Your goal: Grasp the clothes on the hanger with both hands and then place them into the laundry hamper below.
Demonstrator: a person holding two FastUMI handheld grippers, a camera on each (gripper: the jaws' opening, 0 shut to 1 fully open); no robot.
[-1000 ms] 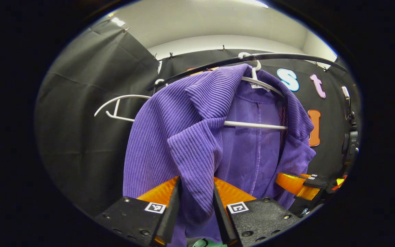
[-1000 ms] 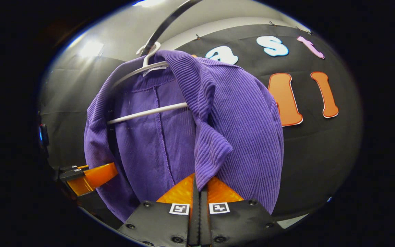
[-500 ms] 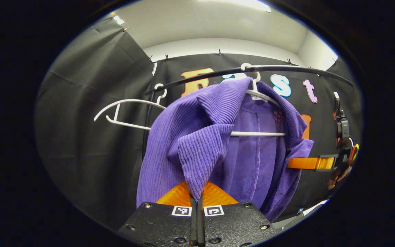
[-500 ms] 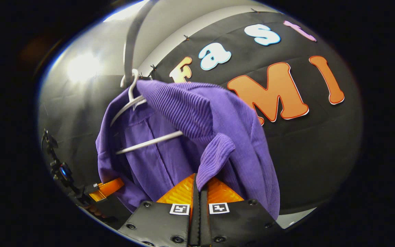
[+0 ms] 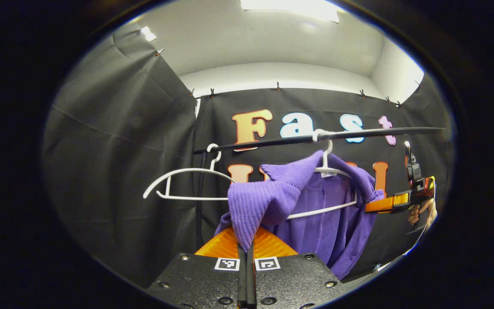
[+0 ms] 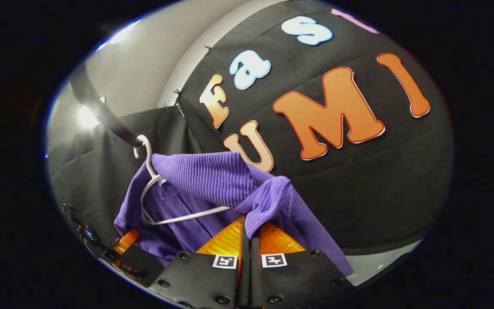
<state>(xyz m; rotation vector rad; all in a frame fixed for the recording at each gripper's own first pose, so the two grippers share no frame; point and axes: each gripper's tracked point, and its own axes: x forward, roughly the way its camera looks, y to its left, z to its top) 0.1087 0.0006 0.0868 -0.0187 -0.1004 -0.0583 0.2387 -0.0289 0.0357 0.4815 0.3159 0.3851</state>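
A purple ribbed garment (image 5: 315, 214) hangs on a white hanger (image 5: 326, 171) from the black rail (image 5: 358, 133). My left gripper (image 5: 246, 246) is shut on a stretched fold of its front edge. In the left gripper view the right gripper (image 5: 386, 204) pinches the garment's far side, with a hand (image 5: 420, 212) behind it. In the right gripper view the garment (image 6: 212, 180) is pulled taut off its hanger (image 6: 150, 193), and my right gripper (image 6: 249, 236) is shut on its other front edge. The left gripper (image 6: 125, 240) shows at the lower left there.
An empty white hanger (image 5: 182, 184) hangs on the same rail to the left of the garment. A black upright pole (image 5: 199, 193) carries the rail's left end. Black cloth walls close in behind and at the sides.
The left gripper has shut on the fabric. Both grippers have drawn back from the rail, stretching the garment's two front edges outward; the hanger and rail look smaller and farther.
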